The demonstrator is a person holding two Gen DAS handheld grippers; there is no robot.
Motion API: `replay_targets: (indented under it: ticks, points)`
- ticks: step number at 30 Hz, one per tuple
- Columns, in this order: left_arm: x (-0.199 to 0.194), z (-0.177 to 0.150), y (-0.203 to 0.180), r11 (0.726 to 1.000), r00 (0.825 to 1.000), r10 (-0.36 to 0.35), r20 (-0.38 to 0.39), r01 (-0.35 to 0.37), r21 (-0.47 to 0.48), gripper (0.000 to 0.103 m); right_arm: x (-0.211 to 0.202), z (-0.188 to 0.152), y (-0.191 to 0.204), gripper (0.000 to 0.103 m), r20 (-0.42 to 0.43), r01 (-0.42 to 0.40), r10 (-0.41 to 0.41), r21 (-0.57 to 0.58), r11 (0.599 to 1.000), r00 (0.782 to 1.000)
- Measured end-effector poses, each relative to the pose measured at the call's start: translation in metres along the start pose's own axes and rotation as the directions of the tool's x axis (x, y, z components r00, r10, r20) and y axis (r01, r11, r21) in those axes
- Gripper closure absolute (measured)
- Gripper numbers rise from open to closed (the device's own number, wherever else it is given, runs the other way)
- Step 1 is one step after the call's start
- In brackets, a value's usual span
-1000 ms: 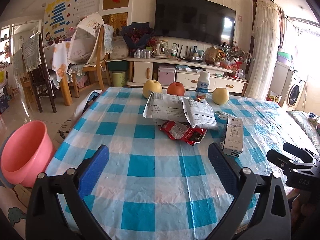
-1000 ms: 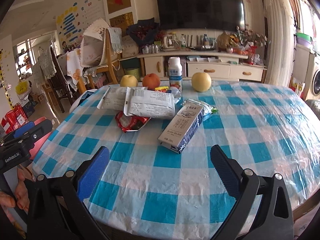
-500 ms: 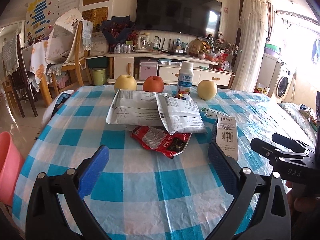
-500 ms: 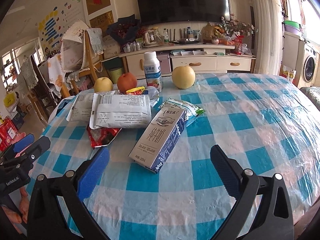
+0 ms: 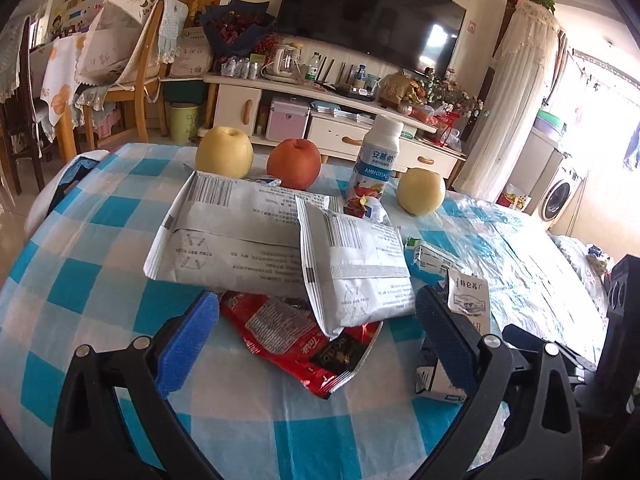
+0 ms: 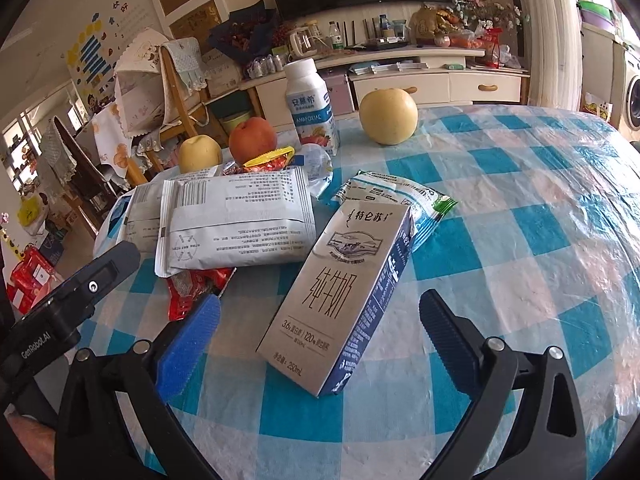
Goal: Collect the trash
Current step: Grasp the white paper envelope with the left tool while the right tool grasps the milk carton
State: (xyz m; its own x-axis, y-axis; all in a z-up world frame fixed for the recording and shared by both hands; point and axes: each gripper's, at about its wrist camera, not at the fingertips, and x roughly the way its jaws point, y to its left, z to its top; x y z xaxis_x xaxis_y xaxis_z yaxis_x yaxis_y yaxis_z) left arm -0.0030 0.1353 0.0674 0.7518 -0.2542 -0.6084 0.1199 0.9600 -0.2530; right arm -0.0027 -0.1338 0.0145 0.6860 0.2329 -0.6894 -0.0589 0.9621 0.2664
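Note:
A red snack wrapper point(image 5: 304, 344) lies on the checked table, partly under two white packets point(image 5: 248, 236) point(image 5: 356, 268). My left gripper point(image 5: 316, 328) is open with its fingers either side of the red wrapper. A silver milk carton point(image 6: 344, 292) lies flat; my right gripper point(image 6: 320, 328) is open around its near end. The carton also shows in the left wrist view point(image 5: 466, 304). A green-white wrapper point(image 6: 400, 196) lies behind the carton. The red wrapper shows in the right wrist view point(image 6: 192, 284).
Two yellow apples point(image 5: 224, 152) point(image 5: 420, 190), a red apple point(image 5: 294, 162) and a yoghurt bottle point(image 5: 376, 160) stand at the table's far side. Small sweet wrappers point(image 6: 268, 162) lie by the bottle. Chairs point(image 5: 132, 80) stand at the left beyond the table.
Both grippers have moved forward over the table. The left one has closed in on the red wrapper, the right one on the milk carton. Both stay open.

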Motion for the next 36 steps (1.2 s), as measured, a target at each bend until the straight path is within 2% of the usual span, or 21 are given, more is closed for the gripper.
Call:
replay_targets:
  ticks: [8, 15, 16, 17, 19, 20, 22, 25, 27, 29, 30, 32, 36]
  points:
    - [0.034, 0.006, -0.001, 0.996, 0.995, -0.08, -0.068, 0.076, -0.054, 0.006, 0.029, 0.008, 0.004, 0.005, -0.032, 0.004, -0.005, -0.022, 1.0, 0.999]
    - [0.04, 0.006, -0.012, 0.988, 0.987, -0.147, -0.07, 0.142, -0.066, 0.014, 0.05, 0.009, -0.002, 0.006, -0.078, 0.015, -0.015, 0.002, 1.0, 0.997]
    - [0.041, 0.005, -0.013, 0.987, 0.986, -0.15, -0.073, 0.146, -0.065, 0.02, 0.052, 0.009, -0.003, 0.007, -0.083, 0.013, -0.012, 0.011, 1.0, 0.996]
    - [0.041, 0.003, -0.015, 0.986, 0.984, -0.16, -0.081, 0.154, -0.066, 0.029, 0.053, 0.009, -0.006, 0.013, -0.089, 0.017, -0.015, 0.019, 1.0, 0.996]
    - [0.042, 0.003, -0.016, 0.98, 0.977, -0.191, -0.099, 0.184, -0.081, 0.034, 0.055, 0.01, -0.012, 0.023, -0.108, 0.031, -0.027, 0.042, 0.999, 0.994]
    - [0.043, 0.001, -0.017, 0.975, 0.971, -0.213, -0.105, 0.204, -0.092, 0.038, 0.054, 0.01, -0.016, 0.025, -0.107, 0.026, -0.02, 0.055, 0.998, 0.994]
    - [0.042, 0.0, -0.018, 0.966, 0.963, -0.247, -0.109, 0.236, -0.107, 0.041, 0.053, 0.011, -0.019, 0.025, -0.111, 0.061, -0.055, 0.057, 0.997, 0.992]
    - [0.045, -0.001, -0.02, 0.97, 0.966, -0.234, -0.113, 0.224, -0.093, 0.041, 0.046, 0.012, -0.028, 0.025, -0.096, 0.118, -0.111, 0.07, 0.991, 0.989]
    - [0.053, -0.004, -0.021, 0.973, 0.967, -0.22, -0.129, 0.207, -0.106, 0.046, 0.043, 0.012, -0.029, 0.024, -0.089, 0.139, -0.134, 0.061, 0.988, 0.987]
    - [0.061, -0.007, -0.021, 0.973, 0.965, -0.214, -0.15, 0.197, -0.121, 0.061, 0.042, 0.011, -0.028, 0.022, -0.086, 0.153, -0.149, 0.048, 0.987, 0.985]
    - [0.064, -0.009, -0.023, 0.973, 0.965, -0.213, -0.155, 0.195, -0.126, 0.065, 0.043, 0.01, -0.027, 0.022, -0.089, 0.157, -0.153, 0.041, 0.987, 0.984]
    - [0.066, -0.01, -0.025, 0.971, 0.964, -0.221, -0.148, 0.202, -0.13, 0.072, 0.046, 0.01, -0.025, 0.018, -0.095, 0.154, -0.151, 0.032, 0.987, 0.984]
    - [0.06, -0.008, -0.028, 0.969, 0.964, -0.23, -0.131, 0.214, -0.123, 0.079, 0.048, 0.01, -0.025, 0.017, -0.1, 0.157, -0.153, 0.026, 0.987, 0.983]
